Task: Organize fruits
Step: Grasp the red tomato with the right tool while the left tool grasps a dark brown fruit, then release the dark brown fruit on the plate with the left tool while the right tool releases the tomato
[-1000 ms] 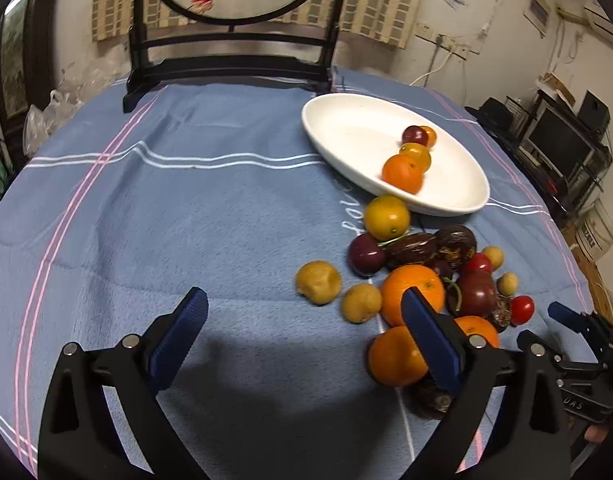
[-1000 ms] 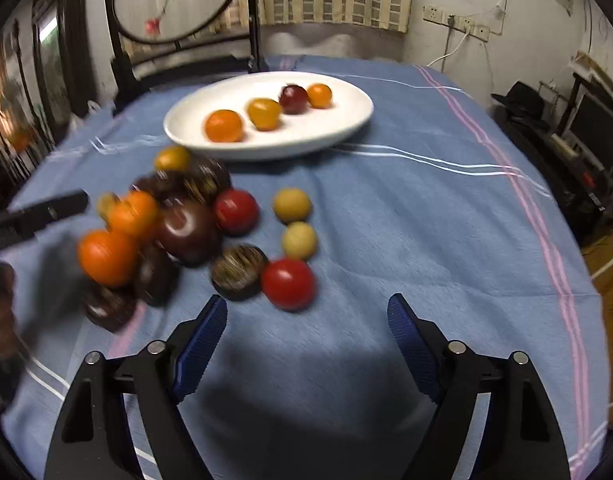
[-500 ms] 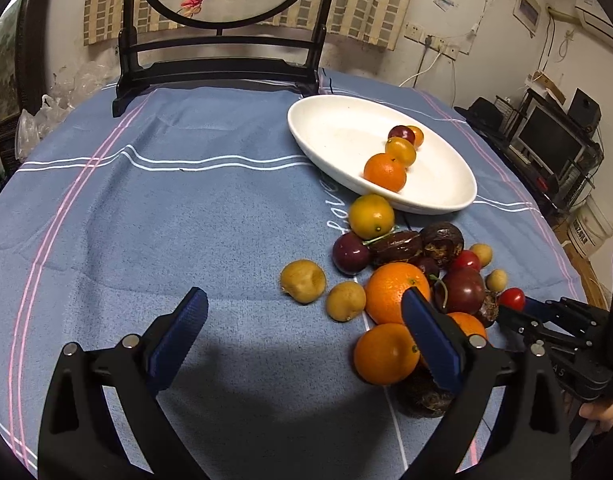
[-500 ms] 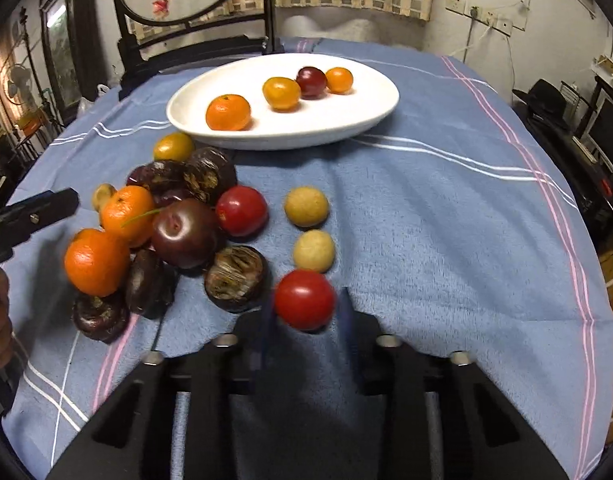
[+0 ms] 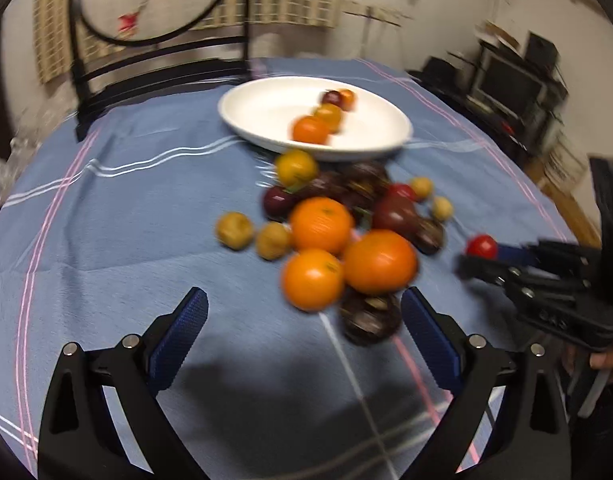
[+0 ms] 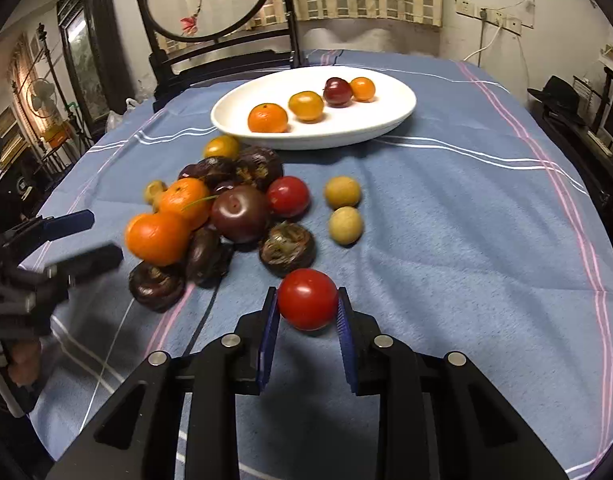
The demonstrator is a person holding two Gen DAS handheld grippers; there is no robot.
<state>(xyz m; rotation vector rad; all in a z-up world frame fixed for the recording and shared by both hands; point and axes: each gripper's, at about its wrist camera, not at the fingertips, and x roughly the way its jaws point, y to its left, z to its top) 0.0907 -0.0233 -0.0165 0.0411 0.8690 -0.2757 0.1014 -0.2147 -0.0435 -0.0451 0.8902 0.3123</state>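
My right gripper (image 6: 306, 308) is shut on a red cherry tomato (image 6: 307, 298) just above the blue cloth; it also shows in the left wrist view (image 5: 481, 246). My left gripper (image 5: 302, 320) is open and empty, close to an orange (image 5: 312, 279) at the near edge of the fruit pile (image 5: 346, 220). The pile holds oranges, dark plums, brown wrinkled fruits and small yellow fruits (image 6: 342, 192). A white oval plate (image 6: 398, 114) behind the pile holds several fruits in a row (image 6: 306, 106).
A round table with a blue striped cloth (image 6: 466, 220) carries everything. A dark wooden chair (image 6: 210, 56) with a round painted panel stands at the far edge. Shelves and electronics (image 5: 518, 80) stand to the right of the table.
My right gripper closed on the red tomato and lifted it slightly. My left gripper moved forward and right toward the pile; its view is blurred.
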